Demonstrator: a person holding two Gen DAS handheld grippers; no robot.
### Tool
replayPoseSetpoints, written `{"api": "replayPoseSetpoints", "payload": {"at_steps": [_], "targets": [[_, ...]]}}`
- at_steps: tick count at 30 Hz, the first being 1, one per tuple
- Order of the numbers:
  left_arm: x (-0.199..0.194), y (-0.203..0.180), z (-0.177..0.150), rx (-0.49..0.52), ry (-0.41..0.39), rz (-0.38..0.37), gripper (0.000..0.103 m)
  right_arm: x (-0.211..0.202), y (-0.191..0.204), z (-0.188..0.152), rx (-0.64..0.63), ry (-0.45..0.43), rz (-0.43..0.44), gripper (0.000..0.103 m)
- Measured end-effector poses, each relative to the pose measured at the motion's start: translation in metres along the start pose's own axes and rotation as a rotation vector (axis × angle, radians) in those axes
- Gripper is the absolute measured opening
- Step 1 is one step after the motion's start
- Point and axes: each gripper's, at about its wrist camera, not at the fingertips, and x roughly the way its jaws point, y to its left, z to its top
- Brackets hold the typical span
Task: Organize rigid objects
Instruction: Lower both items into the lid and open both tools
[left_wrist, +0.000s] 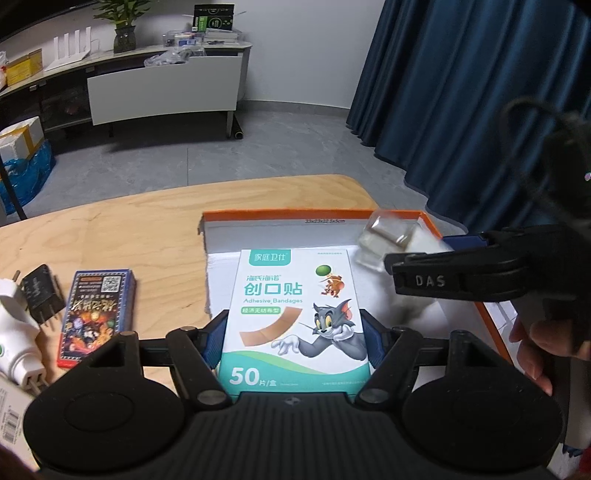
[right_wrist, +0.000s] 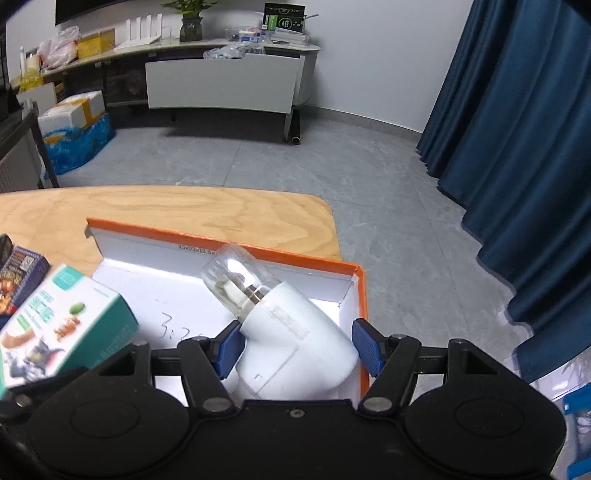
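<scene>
We read "Adhesive Bandages" and "50" on the bandage box; "DAS" on the right gripper, frame right.

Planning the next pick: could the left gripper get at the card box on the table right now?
Probably not yet: the left gripper is shut on the bandage box. The card box itself lies uncovered.

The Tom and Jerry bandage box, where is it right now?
The bandage box is gripped in the left gripper, held over the near-left part of the orange-rimmed box, with the playing-card pack on the table to its left.
</scene>
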Motion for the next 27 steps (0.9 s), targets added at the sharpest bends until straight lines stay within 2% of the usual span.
{"api": "replayPoseSetpoints", "payload": {"at_steps": [2, 7, 10, 11, 12, 14, 16, 27], "targets": [[0.003, -0.002, 0.001, 0.003, 0.001, -0.002, 0.072, -0.011, -0.005, -0.001, 0.03, -0.04, 0.005, 0.083], [0.017, -0.008, 0.005, 0.012, 0.012, -0.011, 0.072, -0.046, -0.019, -0.005, 0.084, -0.126, -0.043, 0.083], [0.027, -0.014, 0.008, 0.009, 0.013, -0.036, 0.072, -0.066, -0.03, -0.01, 0.129, -0.162, -0.04, 0.083], [0.029, -0.017, 0.009, 0.019, 0.01, -0.045, 0.075, -0.072, -0.032, -0.012, 0.137, -0.17, -0.038, 0.083], [0.029, -0.021, 0.011, 0.036, 0.017, -0.046, 0.081, -0.078, -0.032, -0.012, 0.135, -0.176, -0.046, 0.083], [0.019, -0.025, 0.011, 0.058, 0.0, -0.04, 0.085, -0.089, -0.031, -0.016, 0.132, -0.192, -0.081, 0.084], [0.004, -0.025, 0.011, 0.059, -0.024, -0.041, 0.092, -0.098, -0.031, -0.021, 0.142, -0.196, -0.072, 0.084], [-0.074, -0.002, -0.014, 0.04, -0.028, 0.075, 0.098, -0.133, 0.0, -0.053, 0.199, -0.186, -0.008, 0.086]]}}
